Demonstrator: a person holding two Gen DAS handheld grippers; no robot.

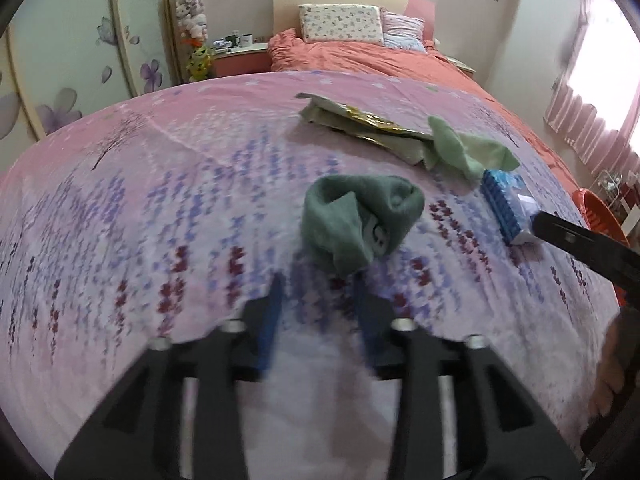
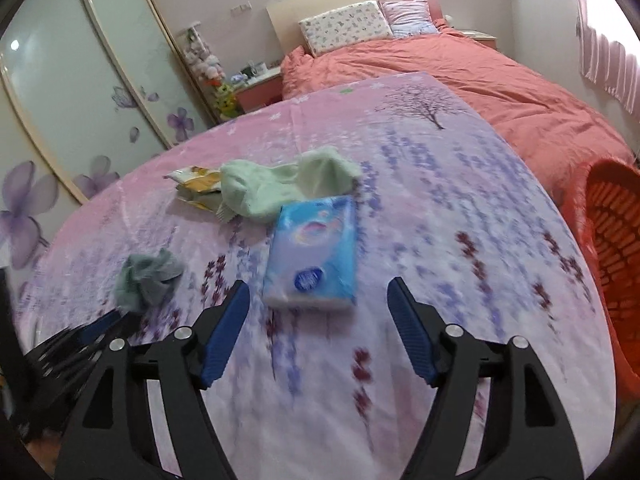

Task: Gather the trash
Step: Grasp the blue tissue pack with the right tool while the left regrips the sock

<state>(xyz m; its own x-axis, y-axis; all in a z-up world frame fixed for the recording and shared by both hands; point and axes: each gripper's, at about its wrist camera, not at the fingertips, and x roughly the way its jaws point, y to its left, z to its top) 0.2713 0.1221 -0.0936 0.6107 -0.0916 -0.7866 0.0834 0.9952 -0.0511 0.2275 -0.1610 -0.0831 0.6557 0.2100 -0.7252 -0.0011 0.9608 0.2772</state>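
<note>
Bedroom, bed (image 2: 500,92) under a coral duvet, two pillows (image 1: 340,22) against a pale headboard (image 2: 336,0), flowered sliding wardrobe doors (image 2: 80,92) left, pink curtains (image 1: 588,120) glowing with daylight right

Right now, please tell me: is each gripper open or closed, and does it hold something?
Left gripper: open, holding nothing; dark green cloth lies just ahead.
Right gripper: open, empty; tissue pack ahead.

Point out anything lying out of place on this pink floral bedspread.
Four loose things clutter the pink floral bedspread: a crumpled gold-and-white snack wrapper, a pale green sock draped over its edge, a balled dark green sock, and a blue tissue pack lying askew. Nothing looks spilled or damaged.
</note>
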